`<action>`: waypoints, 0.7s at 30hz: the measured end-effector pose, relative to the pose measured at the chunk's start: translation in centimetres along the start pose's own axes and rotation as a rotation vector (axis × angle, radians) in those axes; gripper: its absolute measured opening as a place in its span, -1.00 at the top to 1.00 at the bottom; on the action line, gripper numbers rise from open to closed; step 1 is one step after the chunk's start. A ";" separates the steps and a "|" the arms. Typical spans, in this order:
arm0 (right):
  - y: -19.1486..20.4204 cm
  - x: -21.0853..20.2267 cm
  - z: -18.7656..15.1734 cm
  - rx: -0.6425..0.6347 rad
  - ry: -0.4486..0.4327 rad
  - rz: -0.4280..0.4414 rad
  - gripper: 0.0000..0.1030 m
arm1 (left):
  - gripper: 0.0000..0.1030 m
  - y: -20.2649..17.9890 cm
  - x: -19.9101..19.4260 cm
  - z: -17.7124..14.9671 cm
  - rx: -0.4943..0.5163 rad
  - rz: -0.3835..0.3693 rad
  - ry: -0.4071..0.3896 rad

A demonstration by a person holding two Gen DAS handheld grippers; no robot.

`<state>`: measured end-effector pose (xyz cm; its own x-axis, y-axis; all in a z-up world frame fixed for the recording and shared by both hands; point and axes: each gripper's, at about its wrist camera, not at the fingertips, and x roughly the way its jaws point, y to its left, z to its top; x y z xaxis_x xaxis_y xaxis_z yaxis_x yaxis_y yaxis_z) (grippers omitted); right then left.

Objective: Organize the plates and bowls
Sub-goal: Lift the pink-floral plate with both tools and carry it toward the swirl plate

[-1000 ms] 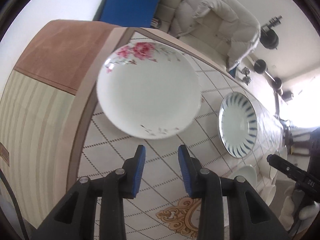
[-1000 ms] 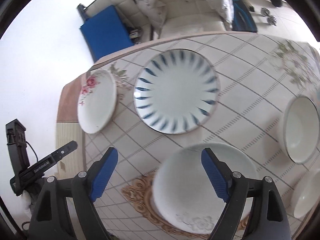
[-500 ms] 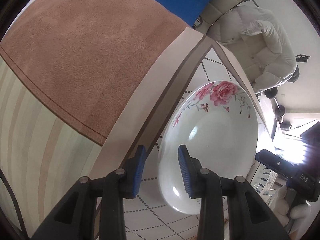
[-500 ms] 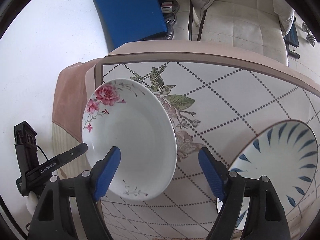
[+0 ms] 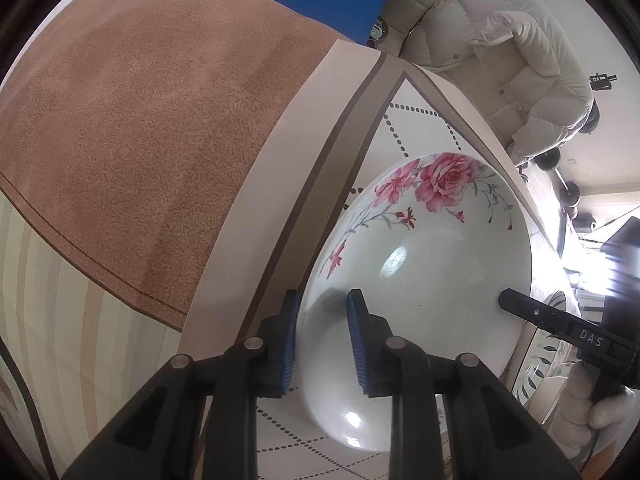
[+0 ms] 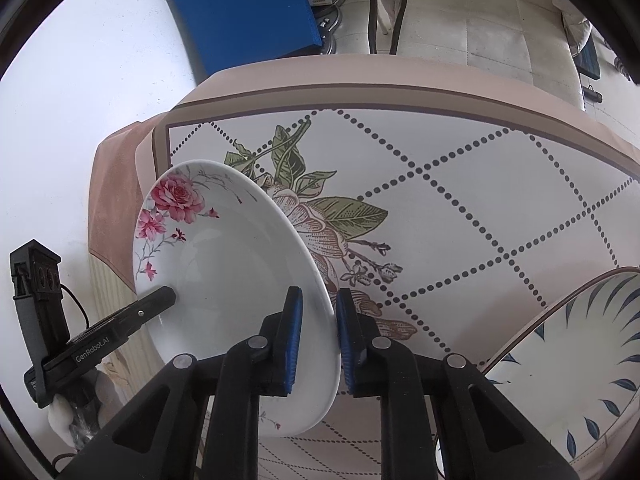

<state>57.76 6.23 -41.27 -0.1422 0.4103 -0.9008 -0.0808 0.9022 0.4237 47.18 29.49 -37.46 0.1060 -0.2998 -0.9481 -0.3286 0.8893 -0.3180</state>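
Printed in white on the black gripper bodies: "DAS" on the right gripper (image 5: 591, 338) as seen from the left wrist, "GenRobot.AI" on the left gripper (image 6: 94, 350) as seen from the right wrist. Both sets of blue-padded jaws just closed and now clamped on opposite rims of the rose-pattern plate (image 6: 236, 280), one pad above the rim and one below on each side. Plate near the table's corner, pink roses at its far edge, bare glossy white in the well. Just right of it in the right wrist view, a blue-striped plate (image 6: 580, 364), flat on the cloth. Underneath, a tablecloth (image 6: 460, 184) in white with dotted diamond lines, a printed leaf-and-flower motif, and a beige and brown border; below its overhang, a tan suede-like cloth (image 5: 140, 120). Beyond the table: pale floor, a blue board (image 6: 240, 8) leaning by the wall, a cream quilted sofa (image 6: 472, 12), a light padded jacket (image 5: 500, 24) draped on it. White-gloved hand (image 5: 592, 412) around the right gripper's handle.
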 end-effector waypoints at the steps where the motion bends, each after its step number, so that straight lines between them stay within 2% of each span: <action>1: -0.1 0.1 -0.1 -0.001 0.000 0.004 0.69 | 0.61 0.1 0.0 0.0 -0.003 -0.004 -0.002; 13: 0.0 -0.1 -1.7 -0.049 -0.035 0.007 0.76 | 0.71 -0.2 -1.7 -1.1 0.034 0.031 -0.071; 21: -0.8 -1.5 -3.3 -0.045 -0.073 0.032 0.81 | 0.73 -1.1 -2.2 -2.9 0.067 0.050 -0.072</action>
<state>54.74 4.46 -39.95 -0.0734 0.4485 -0.8908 -0.1221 0.8824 0.4543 44.62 28.21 -35.02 0.1591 -0.2307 -0.9599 -0.2716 0.9246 -0.2672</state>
